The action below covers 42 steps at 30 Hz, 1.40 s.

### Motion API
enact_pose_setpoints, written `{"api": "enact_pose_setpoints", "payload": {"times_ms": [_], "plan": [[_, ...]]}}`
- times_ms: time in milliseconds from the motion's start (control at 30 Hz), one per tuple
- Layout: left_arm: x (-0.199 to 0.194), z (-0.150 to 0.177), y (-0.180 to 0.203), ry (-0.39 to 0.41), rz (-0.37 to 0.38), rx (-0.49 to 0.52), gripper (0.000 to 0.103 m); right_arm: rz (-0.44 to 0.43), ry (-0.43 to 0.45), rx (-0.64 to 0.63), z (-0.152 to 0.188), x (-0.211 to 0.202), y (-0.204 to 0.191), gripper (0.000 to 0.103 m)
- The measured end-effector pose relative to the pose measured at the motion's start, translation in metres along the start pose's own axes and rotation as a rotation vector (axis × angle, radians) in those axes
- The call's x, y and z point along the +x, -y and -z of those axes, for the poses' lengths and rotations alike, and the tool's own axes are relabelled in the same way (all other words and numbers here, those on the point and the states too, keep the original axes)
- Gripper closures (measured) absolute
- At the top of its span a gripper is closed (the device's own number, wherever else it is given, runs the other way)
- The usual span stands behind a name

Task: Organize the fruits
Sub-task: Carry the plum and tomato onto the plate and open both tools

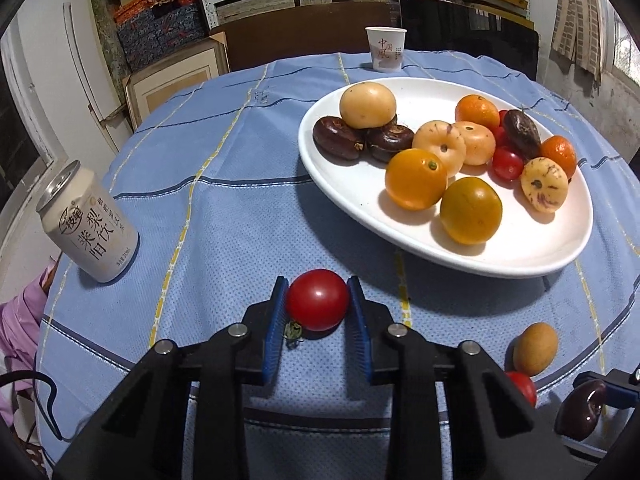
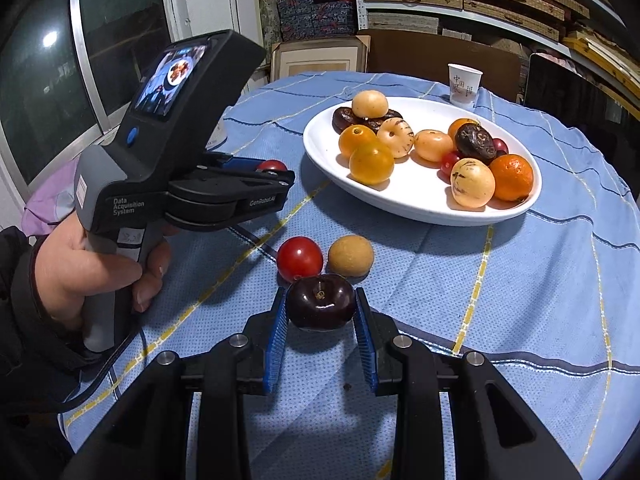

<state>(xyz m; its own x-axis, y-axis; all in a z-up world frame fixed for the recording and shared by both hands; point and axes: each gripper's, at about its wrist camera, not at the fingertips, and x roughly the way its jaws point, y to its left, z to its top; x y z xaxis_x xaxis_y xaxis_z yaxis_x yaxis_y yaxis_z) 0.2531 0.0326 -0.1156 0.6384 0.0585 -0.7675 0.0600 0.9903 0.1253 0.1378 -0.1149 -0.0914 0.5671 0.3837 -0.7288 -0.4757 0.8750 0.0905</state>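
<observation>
Clamping a red tomato [image 1: 317,299] between its blue pads, the left tool [image 1: 318,300] sits low over the bench [image 1: 224,216]; the right tool [image 2: 321,307] grips a dark plum [image 2: 321,306] near the bench's front edge, both short of the white plate [image 1: 532,248] of fruit.

Blue checked tablecloth [image 1: 240,208] carried a white plate [image 1: 520,256], can [image 1: 90,228], paper cup [image 1: 385,49], loose tomato [image 2: 299,258] and brown fruit [image 2: 351,256].

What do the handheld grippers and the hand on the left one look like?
Left gripper: grey-and-black pistol body, blue button, small screen, white "Data Acquisition System" lettering, black cable. Both have black fingers with ribbed blue pads and silver bolts. The bare left hand wears a dark sleeve.
</observation>
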Motion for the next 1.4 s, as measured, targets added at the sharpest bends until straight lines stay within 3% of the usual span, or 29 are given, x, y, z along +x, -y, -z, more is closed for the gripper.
{"api": "enact_pose_setpoints", "payload": {"times_ms": [333, 800, 1100, 1200, 1400], "plan": [[-0.046, 0.014, -0.009, 0.056, 0.087, -0.045, 0.074, -0.003, 0.045, 0.040, 0.003, -0.015, 0.013, 0.071], [-0.102, 0.024, 0.022, 0.119, 0.190, 0.021, 0.074, 0.064, 0.085, 0.086, 0.013, -0.050, 0.049, 0.071], [-0.101, -0.035, 0.038, 0.148, 0.184, 0.033, 0.074, 0.119, 0.151, 0.028, -0.054, -0.068, 0.073, 0.071], [-0.079, -0.057, 0.040, 0.113, 0.171, 0.027, 0.074, 0.104, 0.111, 0.015, -0.082, -0.046, 0.079, 0.071], [-0.034, -0.088, 0.034, 0.054, 0.150, -0.003, 0.074, 0.088, 0.046, -0.047, -0.100, -0.001, 0.066, 0.070]]}}
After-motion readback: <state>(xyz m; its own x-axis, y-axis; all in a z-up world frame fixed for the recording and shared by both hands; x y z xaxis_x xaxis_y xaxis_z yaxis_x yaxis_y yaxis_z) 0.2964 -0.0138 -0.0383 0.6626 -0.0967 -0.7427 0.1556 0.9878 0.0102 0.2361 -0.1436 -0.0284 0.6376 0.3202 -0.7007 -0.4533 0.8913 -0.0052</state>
